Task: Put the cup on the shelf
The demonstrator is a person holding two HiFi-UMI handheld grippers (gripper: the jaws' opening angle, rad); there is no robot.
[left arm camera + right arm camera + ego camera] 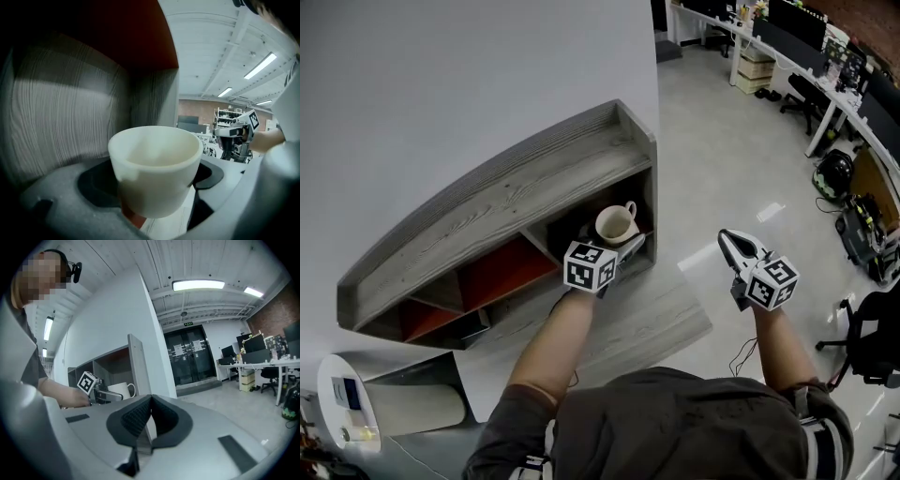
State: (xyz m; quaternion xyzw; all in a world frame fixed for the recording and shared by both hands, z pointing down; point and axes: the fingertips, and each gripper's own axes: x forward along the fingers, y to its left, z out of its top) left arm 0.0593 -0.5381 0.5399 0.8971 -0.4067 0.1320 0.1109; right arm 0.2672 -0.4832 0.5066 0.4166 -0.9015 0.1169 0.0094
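Left gripper view alone shows jaws clasping the cup.

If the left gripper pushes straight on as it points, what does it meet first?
Likely the grey wall of the shelf compartment, behind the held cup; depth unclear.

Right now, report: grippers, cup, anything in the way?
Left gripper shut on the cup, at the shelf's right-end compartment; set down or not, cannot tell. Right gripper shut, empty, off to the side. Nothing seen blocking the compartment.
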